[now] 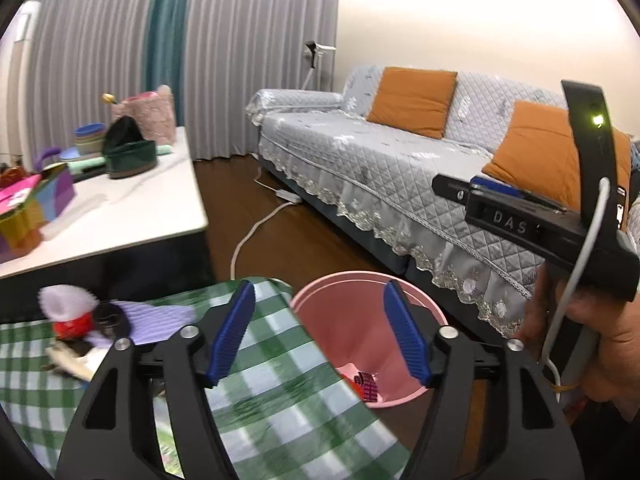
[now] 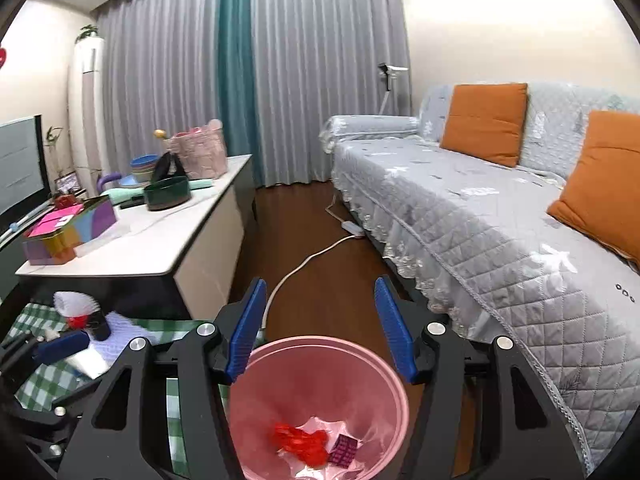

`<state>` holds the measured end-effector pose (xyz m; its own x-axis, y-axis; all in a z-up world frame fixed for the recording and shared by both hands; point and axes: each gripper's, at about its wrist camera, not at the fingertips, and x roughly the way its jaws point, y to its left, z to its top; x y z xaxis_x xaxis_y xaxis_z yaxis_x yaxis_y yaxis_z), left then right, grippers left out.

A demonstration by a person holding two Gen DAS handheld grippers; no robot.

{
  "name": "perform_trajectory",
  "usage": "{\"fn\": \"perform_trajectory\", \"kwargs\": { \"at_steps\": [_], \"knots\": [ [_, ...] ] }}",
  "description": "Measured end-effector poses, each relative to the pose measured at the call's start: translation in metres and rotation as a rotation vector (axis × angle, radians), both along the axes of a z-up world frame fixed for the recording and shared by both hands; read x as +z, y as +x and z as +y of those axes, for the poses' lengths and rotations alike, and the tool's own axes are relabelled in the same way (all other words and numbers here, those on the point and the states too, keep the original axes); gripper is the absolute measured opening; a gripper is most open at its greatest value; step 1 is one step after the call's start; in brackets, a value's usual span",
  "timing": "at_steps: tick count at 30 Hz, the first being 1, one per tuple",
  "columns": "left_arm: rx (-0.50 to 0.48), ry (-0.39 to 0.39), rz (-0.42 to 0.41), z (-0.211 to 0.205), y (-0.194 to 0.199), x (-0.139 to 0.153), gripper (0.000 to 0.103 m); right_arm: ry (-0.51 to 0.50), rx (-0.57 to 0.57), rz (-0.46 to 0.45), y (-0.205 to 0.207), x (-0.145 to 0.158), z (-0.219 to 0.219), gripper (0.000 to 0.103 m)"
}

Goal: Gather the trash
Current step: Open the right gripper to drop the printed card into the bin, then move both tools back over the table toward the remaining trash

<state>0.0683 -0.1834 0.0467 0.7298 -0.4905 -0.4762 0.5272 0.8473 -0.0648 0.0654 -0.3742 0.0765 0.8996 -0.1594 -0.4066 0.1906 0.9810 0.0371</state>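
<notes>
Both grippers spread, nothing held: left gripper (image 1: 320, 332), right gripper (image 2: 320, 332).
Bin (image 2: 384, 376) on floor below right gripper; red wrapper (image 2: 300, 440) already inside.
Remaining trash (image 1: 72, 320) on checked cloth (image 1: 280, 380), left of bin, nearer left gripper.

Right wrist view: I see the bin (image 2: 320, 412) at lower centre on the floor (image 2: 320, 240), crumpled wrapper (image 2: 300, 442) and small box (image 2: 343, 450) inside it. Sofa (image 2: 500, 240) fills the right; tabletop (image 2: 160, 236) stands at left. Cable (image 2: 304, 260) runs between them. Checked cloth (image 2: 36, 380), lower left, carries litter beside the bin.
</notes>
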Motion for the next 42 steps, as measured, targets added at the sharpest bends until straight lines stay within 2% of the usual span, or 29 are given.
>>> {"fn": "perform_trajectory", "kwargs": {
  "at_steps": [5, 7, 14, 16, 24, 28, 31, 42],
  "knots": [
    [0.072, 0.0, -0.037, 0.035, -0.022, 0.018, 0.072, 0.041, 0.04, 0.0, -0.007, 0.006, 0.017, 0.058],
    [0.099, 0.002, -0.054, 0.047, -0.031, 0.024, 0.073, 0.063, 0.059, -0.004, -0.01, 0.01, 0.026, 0.063],
    [0.189, 0.0, -0.073, 0.09, -0.054, 0.036, 0.073, 0.037, 0.127, -0.004, -0.022, 0.014, 0.057, 0.068],
    [0.202, 0.014, -0.066, 0.098, -0.059, 0.034, 0.073, 0.026, 0.141, -0.003, -0.025, 0.014, 0.065, 0.072],
    [0.257, 0.061, -0.07, 0.121, -0.073, 0.015, 0.073, 0.024, 0.176, 0.013, -0.033, 0.008, 0.083, 0.073],
    [0.293, 0.05, -0.013, 0.134, -0.066, 0.001, 0.074, 0.011, 0.191, 0.034, -0.03, 0.001, 0.091, 0.073],
    [0.321, 0.055, -0.025, 0.141, -0.064, -0.002, 0.08, 0.02, 0.197, 0.041, -0.026, -0.002, 0.094, 0.073],
    [0.402, 0.049, -0.001, 0.164, -0.05, -0.008, 0.081, 0.024, 0.236, 0.062, -0.015, -0.011, 0.107, 0.072]
  ]
}}
